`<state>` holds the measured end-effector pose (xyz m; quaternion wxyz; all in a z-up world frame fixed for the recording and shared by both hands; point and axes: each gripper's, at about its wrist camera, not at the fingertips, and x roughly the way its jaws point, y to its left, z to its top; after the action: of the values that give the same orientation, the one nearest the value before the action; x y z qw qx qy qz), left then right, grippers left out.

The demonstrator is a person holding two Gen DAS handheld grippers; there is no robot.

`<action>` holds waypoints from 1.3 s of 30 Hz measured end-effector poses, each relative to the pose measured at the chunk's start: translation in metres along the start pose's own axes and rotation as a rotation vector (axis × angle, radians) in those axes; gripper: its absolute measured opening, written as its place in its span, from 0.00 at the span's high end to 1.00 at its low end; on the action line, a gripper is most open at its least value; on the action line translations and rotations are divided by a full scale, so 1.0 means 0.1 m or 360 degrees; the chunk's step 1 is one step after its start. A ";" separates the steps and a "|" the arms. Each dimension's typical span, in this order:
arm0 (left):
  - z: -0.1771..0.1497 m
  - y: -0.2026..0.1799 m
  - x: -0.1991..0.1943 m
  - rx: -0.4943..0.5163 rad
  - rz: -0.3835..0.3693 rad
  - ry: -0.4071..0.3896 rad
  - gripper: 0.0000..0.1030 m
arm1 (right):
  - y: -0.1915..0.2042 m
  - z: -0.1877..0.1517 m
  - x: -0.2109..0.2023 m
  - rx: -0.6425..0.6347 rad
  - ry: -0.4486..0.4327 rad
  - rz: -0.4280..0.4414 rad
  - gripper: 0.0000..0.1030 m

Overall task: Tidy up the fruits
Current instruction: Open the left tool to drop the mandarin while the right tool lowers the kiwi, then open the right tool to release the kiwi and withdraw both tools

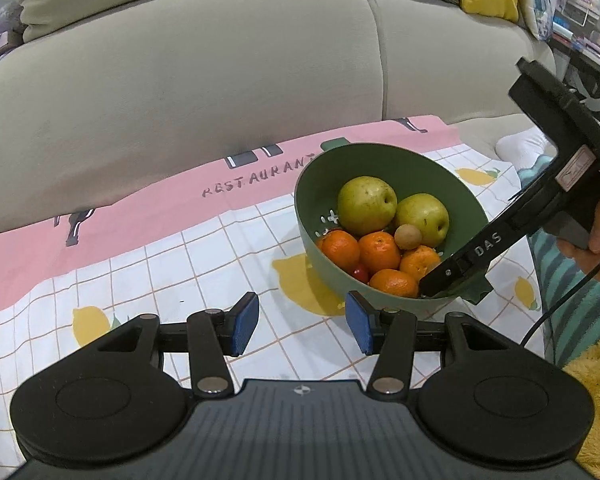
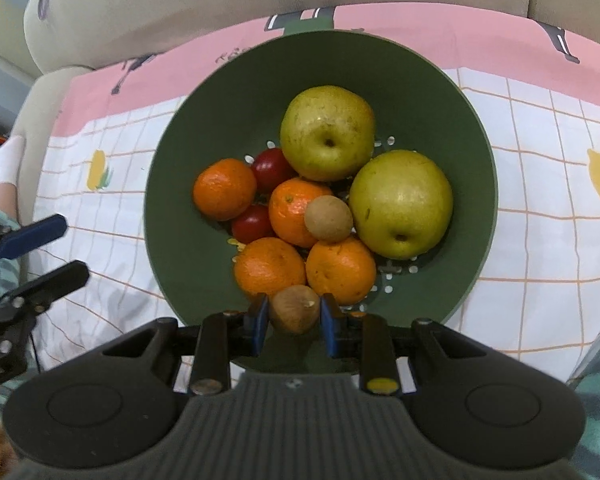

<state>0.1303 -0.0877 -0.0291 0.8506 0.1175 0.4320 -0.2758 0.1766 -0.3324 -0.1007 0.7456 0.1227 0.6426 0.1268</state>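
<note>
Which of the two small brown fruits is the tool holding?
The brown fruit at the bowl's near edge, pinched by the right gripper. The other brown fruit rests free atop the oranges.

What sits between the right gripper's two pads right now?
A small brown round fruit, just inside the green colander's near rim, sits between the right gripper's blue pads; right wrist view shows it.

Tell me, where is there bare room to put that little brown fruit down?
The tablecloth left of the green bowl lies bare up to its pink border. The bowl's middle is crowded with fruit; only its far inner wall shows free.
</note>
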 end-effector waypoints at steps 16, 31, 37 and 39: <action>-0.04 0.04 -0.28 -0.0038 0.0012 -0.0083 0.41 | 0.14 0.11 0.12 -0.0055 0.0109 -0.0148 0.74; -0.06 0.15 -1.01 -0.0246 0.0085 -0.0389 0.31 | 0.83 -0.30 -1.04 -0.0284 -0.0519 -0.0206 0.30; -0.17 0.09 -1.22 -0.0275 0.0228 -0.0499 0.30 | 1.18 -0.73 -1.41 -0.0402 -0.0873 -0.0220 0.18; -0.23 0.05 -1.28 -0.0264 0.0284 -0.0558 0.28 | 1.26 -0.90 -1.50 -0.0399 -0.1001 -0.0214 0.14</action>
<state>0.0567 -0.0268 0.0597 0.9405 0.0352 0.2865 -0.1791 0.0619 -0.2639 0.0687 0.9232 0.0206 0.3673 0.1115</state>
